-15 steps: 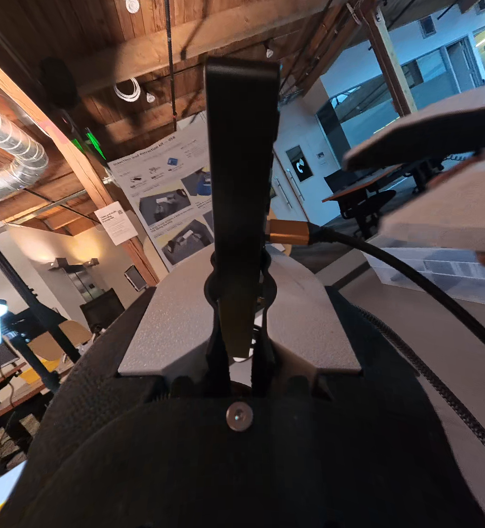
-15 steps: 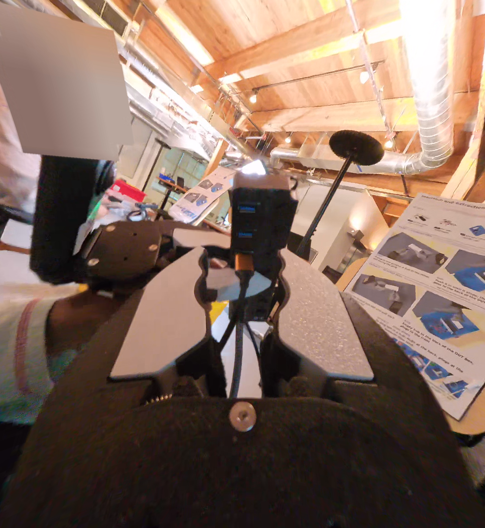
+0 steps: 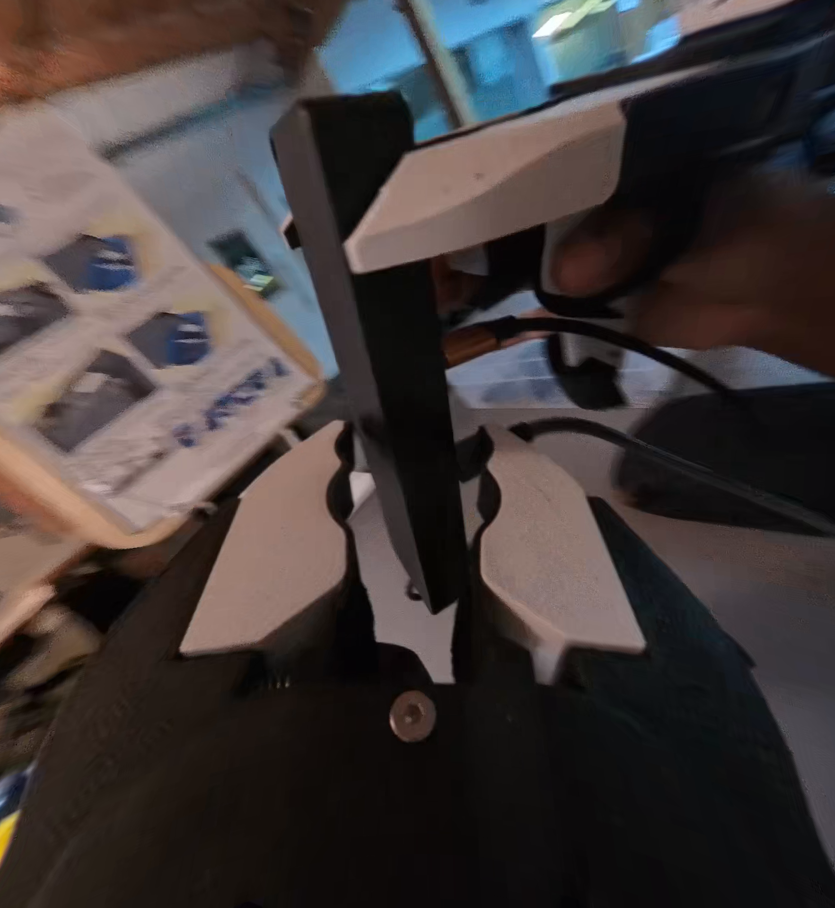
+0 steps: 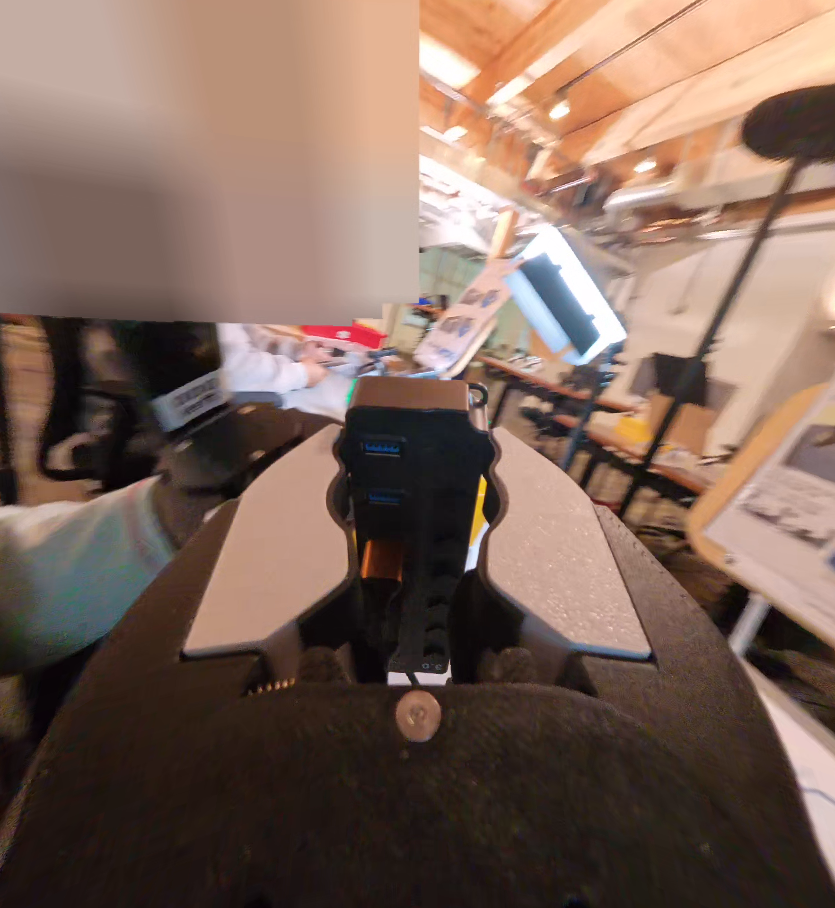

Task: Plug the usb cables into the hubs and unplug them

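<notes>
A black USB hub [image 3: 386, 295] stands tilted between the fingers of my left gripper [image 3: 413, 437]. The left jaws are open, with a gap showing beside the hub. An orange USB plug [image 3: 469, 341] sits in the hub's side, and its black cable [image 3: 651, 344] runs off to the right. My right gripper's fingers [image 3: 479, 196] reach in from the right and clamp the hub's upper part. In the right wrist view my right gripper [image 4: 415, 442] is shut on the hub [image 4: 415, 471]. Two blue ports are free above the orange plug [image 4: 381, 557].
An instruction board [image 3: 110, 344] leans at the left and also shows in the right wrist view [image 4: 798, 491]. A hand [image 3: 749, 275] holds the right gripper. A second black cable [image 3: 651, 447] crosses the grey table. A person's sleeve [image 4: 61, 565], a light panel [image 4: 567, 299] and a stand [image 4: 730, 295] are around. About 7 cm separates my left fingertips from my right.
My left gripper has opened off the hub. My right gripper has moved forward from the plug's cable and closed on the hub body. Both views have swung and blurred.
</notes>
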Motion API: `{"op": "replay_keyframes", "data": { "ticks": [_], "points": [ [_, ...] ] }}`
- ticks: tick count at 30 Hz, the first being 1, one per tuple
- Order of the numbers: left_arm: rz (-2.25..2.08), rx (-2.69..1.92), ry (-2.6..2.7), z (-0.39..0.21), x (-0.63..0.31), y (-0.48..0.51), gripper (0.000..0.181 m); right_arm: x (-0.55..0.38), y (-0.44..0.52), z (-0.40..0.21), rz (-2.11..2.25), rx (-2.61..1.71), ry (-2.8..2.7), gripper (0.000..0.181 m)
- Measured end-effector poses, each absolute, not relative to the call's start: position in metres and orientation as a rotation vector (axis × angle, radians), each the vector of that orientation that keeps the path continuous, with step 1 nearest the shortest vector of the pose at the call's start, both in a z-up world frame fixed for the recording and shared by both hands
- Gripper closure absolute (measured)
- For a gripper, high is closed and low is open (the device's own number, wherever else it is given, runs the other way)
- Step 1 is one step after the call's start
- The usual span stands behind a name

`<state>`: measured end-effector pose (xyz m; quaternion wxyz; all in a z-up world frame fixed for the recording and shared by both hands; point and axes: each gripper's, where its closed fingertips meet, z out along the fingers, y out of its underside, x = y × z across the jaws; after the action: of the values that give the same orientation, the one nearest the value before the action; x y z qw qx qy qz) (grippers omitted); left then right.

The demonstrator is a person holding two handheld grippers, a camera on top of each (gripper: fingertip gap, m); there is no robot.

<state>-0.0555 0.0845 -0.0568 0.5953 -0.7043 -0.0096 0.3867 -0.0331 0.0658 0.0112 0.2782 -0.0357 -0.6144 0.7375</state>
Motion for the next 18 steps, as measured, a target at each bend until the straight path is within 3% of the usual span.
{"op": "replay_keyframes", "data": {
  "ticks": [3, 6, 11, 15, 18],
  "points": [
    [0.395, -1.727, 0.019, -0.068, -0.027, 0.086, 0.113, -0.024, 0.07, 0.004, 2.139, -0.01, -1.778, 0.129],
    [0.2, -1.742, 0.046, -0.071, -0.017, 0.087, 0.11, -0.019, 0.076, 0.001, 2.259, 0.059, -1.786, 0.129],
    [0.139, -1.805, 0.047, -0.079, -0.011, 0.092, 0.111, -0.005, 0.091, -0.012, 2.349, 0.283, -1.713, 0.129],
    [0.483, -2.028, -0.023, -0.095, -0.041, 0.082, 0.098, 0.0, 0.097, -0.024, 2.33, 0.406, -1.681, 0.129],
    [0.451, -2.011, 0.042, -0.089, -0.026, 0.099, 0.097, 0.004, 0.095, -0.028, 2.364, 0.452, -1.674, 0.127]
  ]
}}
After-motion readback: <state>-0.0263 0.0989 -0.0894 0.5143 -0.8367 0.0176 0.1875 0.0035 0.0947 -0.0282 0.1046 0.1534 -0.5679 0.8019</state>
